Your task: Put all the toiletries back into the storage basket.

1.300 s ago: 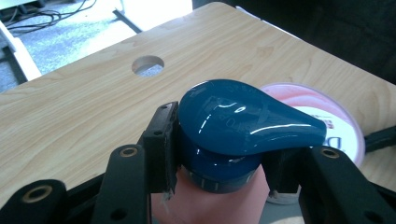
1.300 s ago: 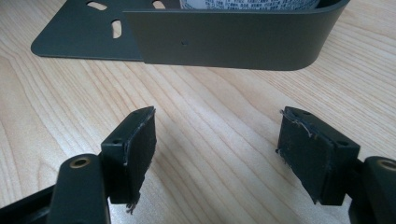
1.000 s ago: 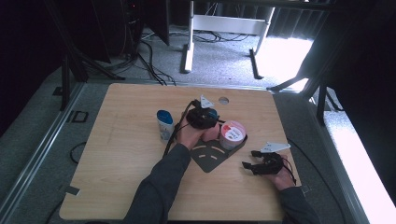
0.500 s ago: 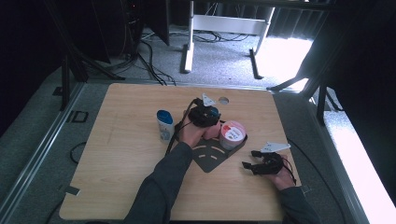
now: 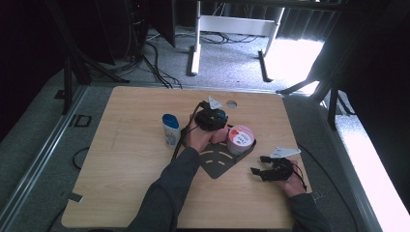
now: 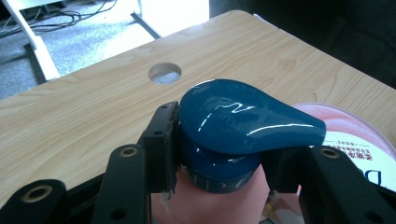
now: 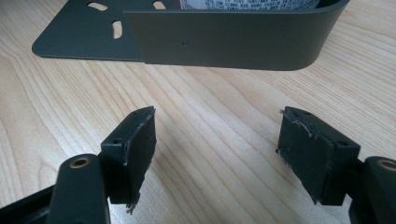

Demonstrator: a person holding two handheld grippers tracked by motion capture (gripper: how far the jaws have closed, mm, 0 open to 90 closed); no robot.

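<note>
A pink bottle (image 6: 212,203) with a glossy blue flip cap (image 6: 233,116) stands between the jaws of my left gripper (image 6: 223,154), which is shut on the cap's collar. In the high view the left gripper (image 5: 211,118) is near the table's middle, just left of a pink tub (image 5: 240,138) with a white label. The tub sits inside the curved wall of a dark grey metal holder (image 5: 222,162). My right gripper (image 5: 263,172) rests low over the wood at the front right, open, with nothing between its pads (image 7: 135,144). The holder's wall (image 7: 224,39) lies just beyond it.
A white bottle (image 5: 170,129) with a blue cap stands upright to the left of the left hand. A round cable hole (image 5: 231,103) is in the tabletop (image 5: 125,164) near its far edge. Cables trail from both grippers.
</note>
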